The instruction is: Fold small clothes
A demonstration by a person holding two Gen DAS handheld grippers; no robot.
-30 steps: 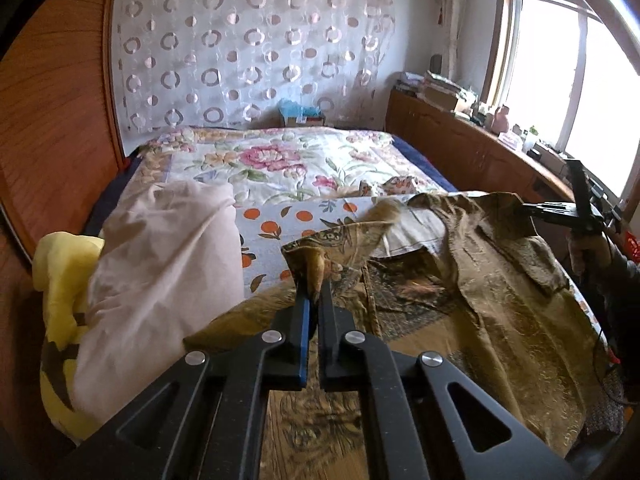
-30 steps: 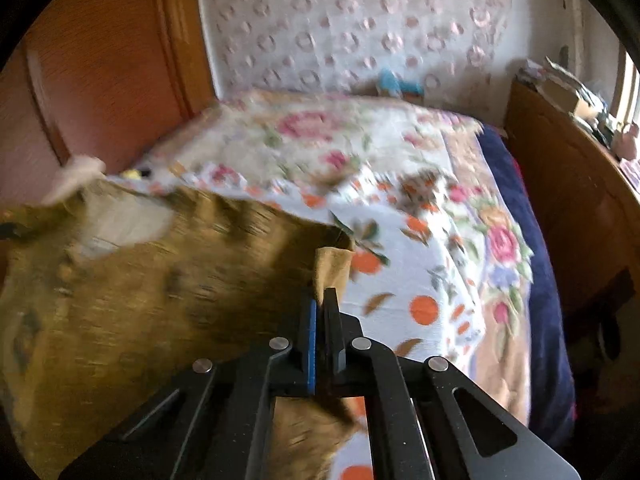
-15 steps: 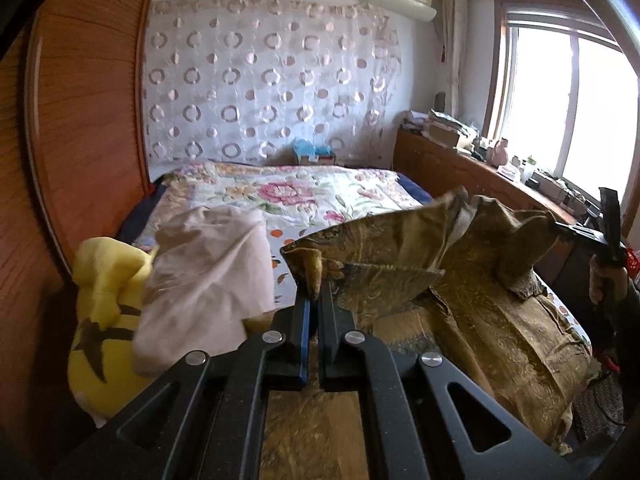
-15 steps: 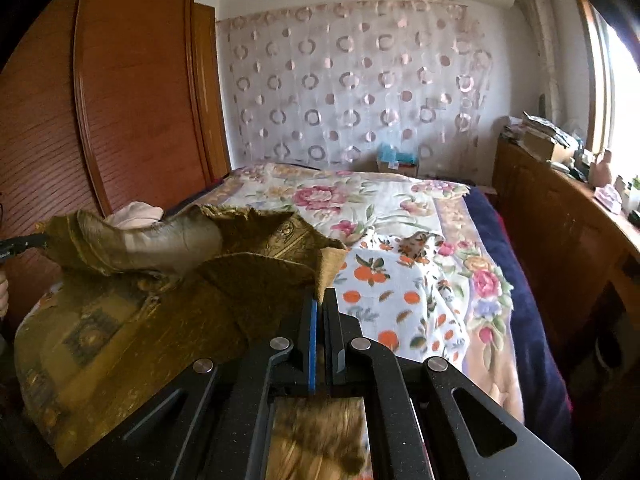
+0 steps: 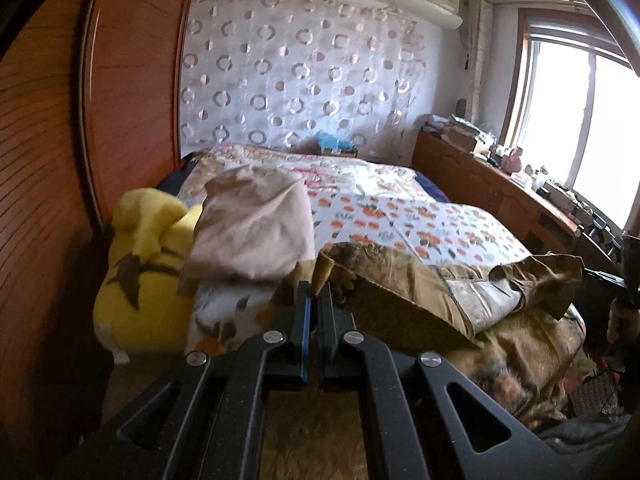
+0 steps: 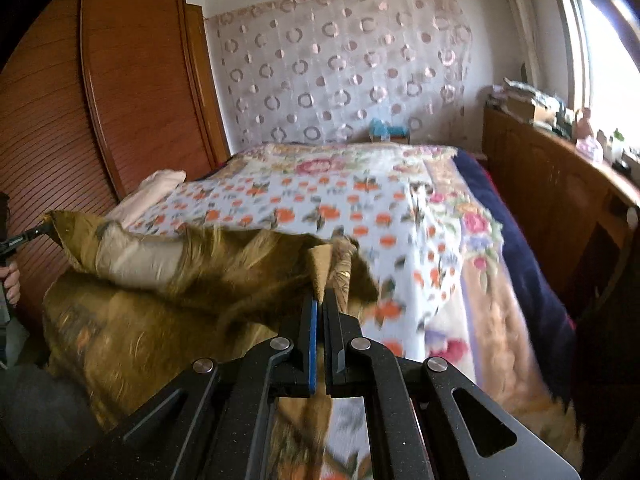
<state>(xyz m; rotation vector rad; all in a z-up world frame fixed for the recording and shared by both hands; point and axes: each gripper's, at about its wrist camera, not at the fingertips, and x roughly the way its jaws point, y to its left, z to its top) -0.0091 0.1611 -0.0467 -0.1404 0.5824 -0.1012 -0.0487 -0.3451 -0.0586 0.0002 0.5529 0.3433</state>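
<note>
While the olive-gold patterned garment [image 5: 404, 300] hangs folded over itself at the near end of the bed [image 6: 360, 208], I hold one of its corners in each tool: my left gripper [image 5: 315, 286] is clamped on one edge, my right gripper [image 6: 321, 294] pinched on the other, the cloth stretched between them. Beyond it lies a floral bedspread [image 5: 400, 220]. A beige cloth [image 5: 256, 228] rests partly on a yellow plush toy [image 5: 148, 272] beside the wooden wardrobe [image 5: 120, 100].
</note>
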